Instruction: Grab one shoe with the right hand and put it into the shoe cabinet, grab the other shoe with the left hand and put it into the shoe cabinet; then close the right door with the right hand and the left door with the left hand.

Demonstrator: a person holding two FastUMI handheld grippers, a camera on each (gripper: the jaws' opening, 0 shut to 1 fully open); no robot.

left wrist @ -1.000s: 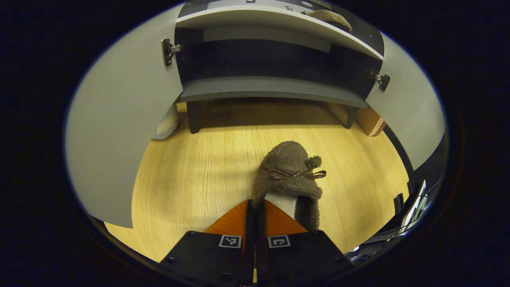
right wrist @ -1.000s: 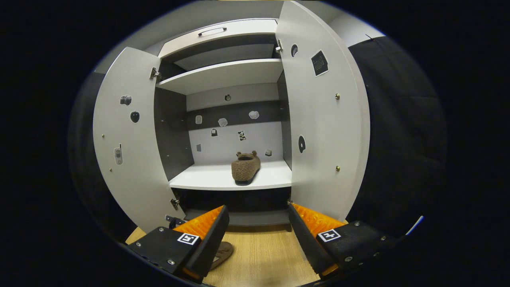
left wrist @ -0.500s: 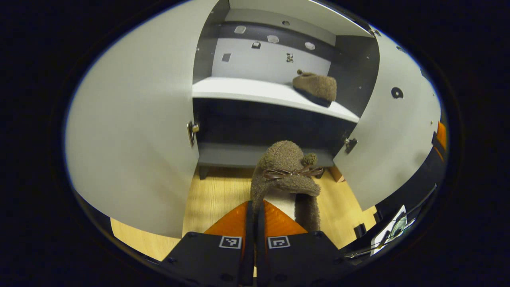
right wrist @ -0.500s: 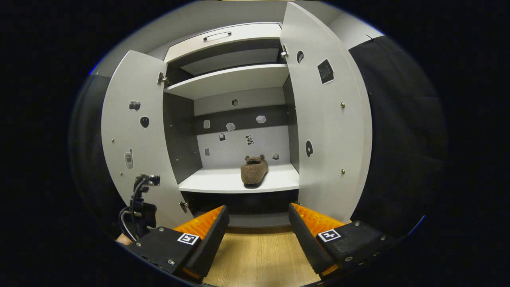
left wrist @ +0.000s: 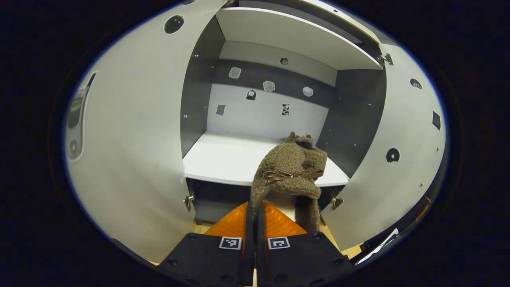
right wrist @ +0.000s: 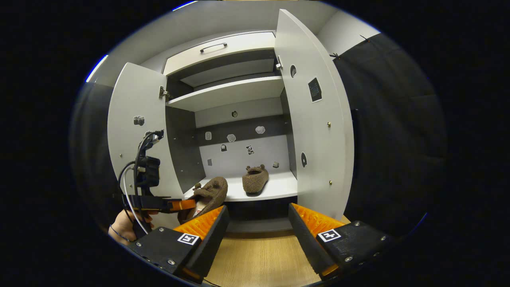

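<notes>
In the lower left of the right gripper view, my left gripper (right wrist: 181, 205) carries the fuzzy brown slipper with a thin bow (left wrist: 289, 175), fingers pinched tight on its heel collar so it hangs clear of the white cabinet shelf (left wrist: 223, 155). Its long axis runs away from me, toe toward the cabinet's back wall. At centre, the matching brown slipper (right wrist: 255, 180) rests on that shelf, toe toward me. Lower right, my right gripper (right wrist: 257, 231) hangs spread and empty, free for the grey right door (right wrist: 318, 139).
</notes>
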